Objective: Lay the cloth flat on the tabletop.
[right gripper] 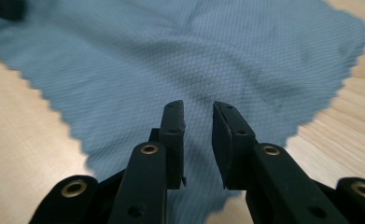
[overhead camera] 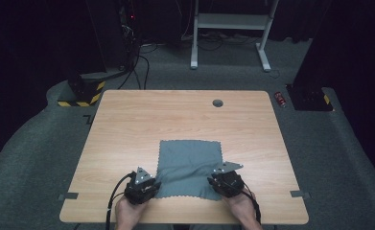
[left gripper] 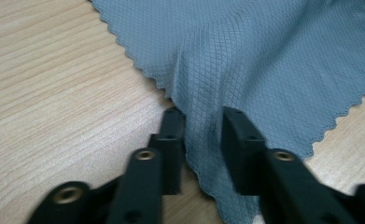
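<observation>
We work at a wood table (overhead camera: 127,120) on grey carpet (overhead camera: 27,158). Our left gripper (left gripper: 202,123) pinches the cloth (left gripper: 245,60); our right gripper (right gripper: 198,116) gapes slightly above it.

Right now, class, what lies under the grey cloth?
The grey cloth lies on the wooden table, whose grain shows all round it. Whether anything else lies beneath cannot be seen; the fabric covers that patch.
</observation>
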`<state>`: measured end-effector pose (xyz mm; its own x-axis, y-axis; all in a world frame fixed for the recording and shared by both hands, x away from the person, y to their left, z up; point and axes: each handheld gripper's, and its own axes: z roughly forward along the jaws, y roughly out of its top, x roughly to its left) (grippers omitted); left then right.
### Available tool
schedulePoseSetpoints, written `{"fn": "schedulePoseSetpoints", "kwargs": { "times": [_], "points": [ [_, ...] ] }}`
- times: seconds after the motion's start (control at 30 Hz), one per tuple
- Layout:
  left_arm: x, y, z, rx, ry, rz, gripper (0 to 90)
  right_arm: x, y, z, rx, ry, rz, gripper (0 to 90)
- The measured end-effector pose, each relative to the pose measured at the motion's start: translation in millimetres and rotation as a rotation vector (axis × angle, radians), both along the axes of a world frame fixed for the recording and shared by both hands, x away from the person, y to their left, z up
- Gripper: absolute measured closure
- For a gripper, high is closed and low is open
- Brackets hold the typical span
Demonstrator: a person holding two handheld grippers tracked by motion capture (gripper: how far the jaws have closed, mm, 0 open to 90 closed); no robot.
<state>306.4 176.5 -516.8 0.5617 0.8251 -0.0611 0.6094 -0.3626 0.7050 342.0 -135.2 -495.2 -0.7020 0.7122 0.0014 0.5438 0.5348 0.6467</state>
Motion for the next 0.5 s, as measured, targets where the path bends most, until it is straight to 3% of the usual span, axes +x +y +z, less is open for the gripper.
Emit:
{"fn": "schedulePoseSetpoints", "kwargs": {
  "times": [0.1,0.33,0.37,0.43,0.5],
  "points": [
    [-1.5,1.5,0.7,0.01,0.01,-0.024,88.0,2.6,3.5,-12.6,-0.03,0.016,0.003,76.4],
    [-10.0,2.6,3.4,0.018,0.04,-0.071,89.5,-13.3,-11.4,-11.9,-0.056,0.0,0.021,80.1],
    [-10.5,3.7,4.5,0.001,0.051,-0.071,86.9,-17.3,-16.0,-10.7,-0.069,0.004,0.028,79.7],
    [-8.7,4.6,5.7,-0.014,0.051,-0.062,72.3,-17.7,-18.1,-9.6,-0.076,0.013,0.023,77.1],
    [5.3,8.6,14.6,-0.036,0.03,-0.01,64.1,-15.8,-19.0,-8.9,-0.071,0.012,0.015,75.9]
  ]
}}
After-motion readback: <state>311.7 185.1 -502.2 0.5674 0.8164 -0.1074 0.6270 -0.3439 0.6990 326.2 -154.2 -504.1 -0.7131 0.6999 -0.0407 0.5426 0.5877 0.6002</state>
